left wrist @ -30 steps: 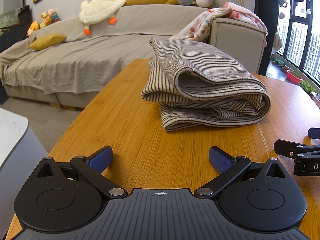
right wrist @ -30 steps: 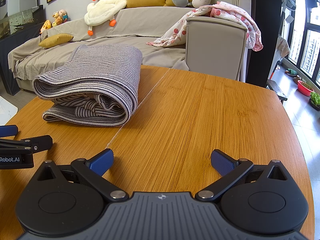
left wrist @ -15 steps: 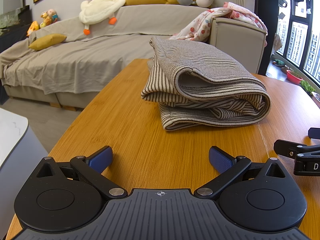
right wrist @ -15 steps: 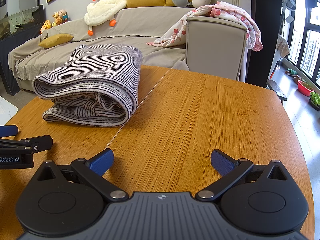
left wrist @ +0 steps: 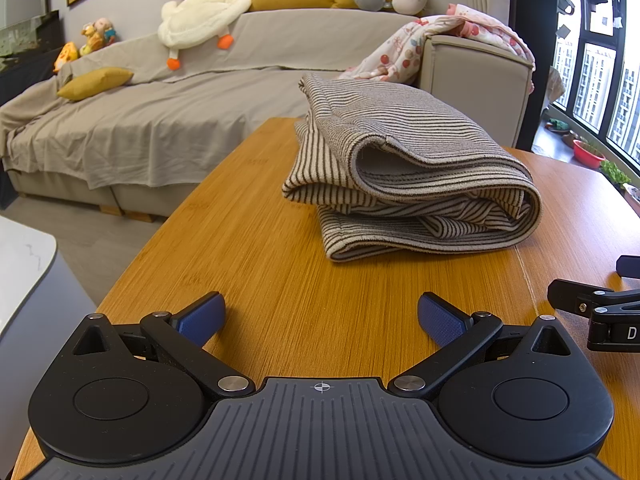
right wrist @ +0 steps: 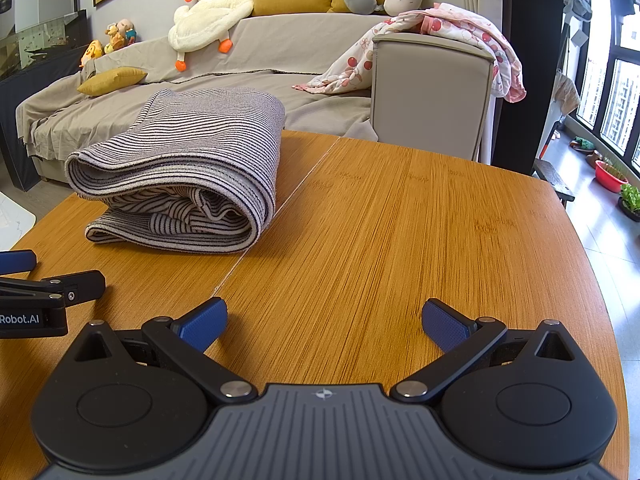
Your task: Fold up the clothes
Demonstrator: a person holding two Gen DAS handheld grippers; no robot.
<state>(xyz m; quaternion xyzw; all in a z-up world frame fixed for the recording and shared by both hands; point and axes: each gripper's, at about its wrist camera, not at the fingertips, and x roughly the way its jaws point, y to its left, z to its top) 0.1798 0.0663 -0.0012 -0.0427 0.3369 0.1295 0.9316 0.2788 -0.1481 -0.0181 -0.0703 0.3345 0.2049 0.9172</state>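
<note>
A striped grey and cream garment [left wrist: 404, 176] lies folded in a thick bundle on the wooden table [left wrist: 280, 280]; the right wrist view has the same garment [right wrist: 188, 180] at the left. My left gripper [left wrist: 320, 316] rests low over the table in front of the bundle, open, with nothing between its blue pads. My right gripper [right wrist: 324, 320] is open too and empty, to the right of the garment over bare wood. Each view catches the other gripper at its edge: the right gripper [left wrist: 600, 308] in the left wrist view, the left gripper [right wrist: 44, 300] in the right wrist view.
A grey covered sofa [left wrist: 160, 120] stands beyond the table with a plush goose [left wrist: 200, 4], yellow cushions and a floral blanket [right wrist: 452, 36] over its arm. A seam [right wrist: 280, 204] runs down the tabletop. Windows and a red bowl [right wrist: 610, 170] are at the right, a white counter [left wrist: 20, 256] at the left.
</note>
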